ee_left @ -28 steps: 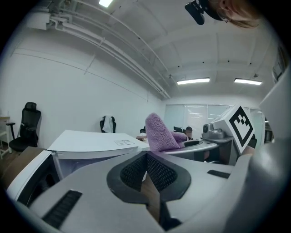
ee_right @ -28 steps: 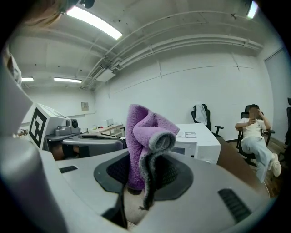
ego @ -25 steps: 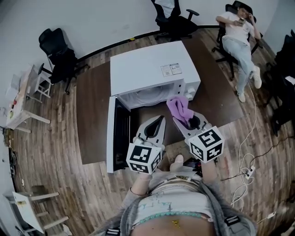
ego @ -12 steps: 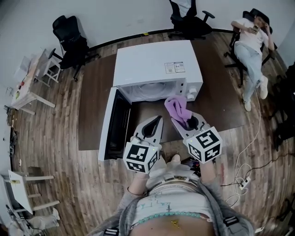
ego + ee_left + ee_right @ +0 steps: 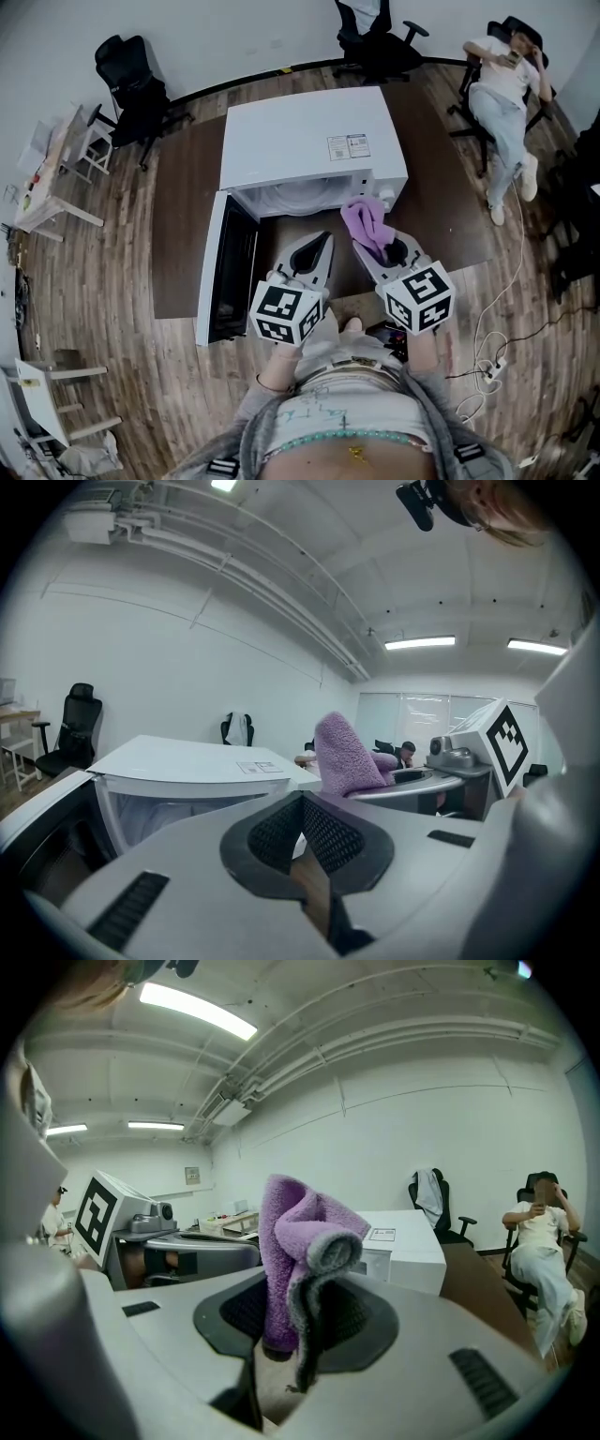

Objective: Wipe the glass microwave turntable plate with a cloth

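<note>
Near the open microwave (image 5: 305,141) on the counter (image 5: 183,216), the right hand-held gripper (image 5: 360,240) is clamped on a purple cloth (image 5: 366,221), which stands up from its jaws. Left of it, the left hand-held gripper (image 5: 323,242) is closed and empty.

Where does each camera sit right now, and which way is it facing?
Head view: on the person's head, looking steeply down at the open microwave; torso, left tool and right tool show.
Left gripper view: on the left tool, looking along its shut jaws toward the microwave.
Right gripper view: on the right tool, looking along jaws clamping the purple cloth.
Shared: both gripper views show the microwave and the other tool.
</note>
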`<state>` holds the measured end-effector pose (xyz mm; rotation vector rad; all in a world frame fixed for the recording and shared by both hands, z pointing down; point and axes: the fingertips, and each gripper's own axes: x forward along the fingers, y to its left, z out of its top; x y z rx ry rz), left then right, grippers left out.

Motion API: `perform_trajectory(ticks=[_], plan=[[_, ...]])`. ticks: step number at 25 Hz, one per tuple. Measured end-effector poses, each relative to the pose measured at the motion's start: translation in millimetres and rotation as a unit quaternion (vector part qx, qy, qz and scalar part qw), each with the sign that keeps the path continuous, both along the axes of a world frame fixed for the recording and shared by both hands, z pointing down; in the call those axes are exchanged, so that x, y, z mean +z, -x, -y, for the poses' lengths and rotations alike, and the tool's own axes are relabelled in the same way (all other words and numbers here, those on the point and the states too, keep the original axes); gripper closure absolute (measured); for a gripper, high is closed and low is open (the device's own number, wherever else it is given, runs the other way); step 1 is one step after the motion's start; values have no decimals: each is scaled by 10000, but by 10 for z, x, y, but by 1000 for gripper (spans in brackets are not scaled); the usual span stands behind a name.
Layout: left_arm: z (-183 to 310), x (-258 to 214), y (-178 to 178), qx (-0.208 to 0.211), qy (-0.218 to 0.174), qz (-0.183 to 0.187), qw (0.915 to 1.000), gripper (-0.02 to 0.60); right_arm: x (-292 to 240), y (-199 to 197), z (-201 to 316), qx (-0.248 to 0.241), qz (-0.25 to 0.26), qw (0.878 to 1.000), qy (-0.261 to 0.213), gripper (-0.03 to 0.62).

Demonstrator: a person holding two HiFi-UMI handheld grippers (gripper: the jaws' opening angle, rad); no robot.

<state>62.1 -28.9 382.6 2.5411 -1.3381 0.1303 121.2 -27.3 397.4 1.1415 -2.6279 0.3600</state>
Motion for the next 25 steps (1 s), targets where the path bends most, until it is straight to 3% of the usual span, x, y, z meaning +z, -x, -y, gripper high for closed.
perform_trajectory(ticks=[6,14,25], plan=[[302,19,146,-20,-63,204,9998,571,-9,48,315,156,-52,9999,31,470],[746,39,451,-11,-181,511,9985,571,-8,445,728,20,-100,9999,-12,470],[1022,271,892,-88,100,431,9990,571,149,938,1055,-205,-213,9995,136,470]])
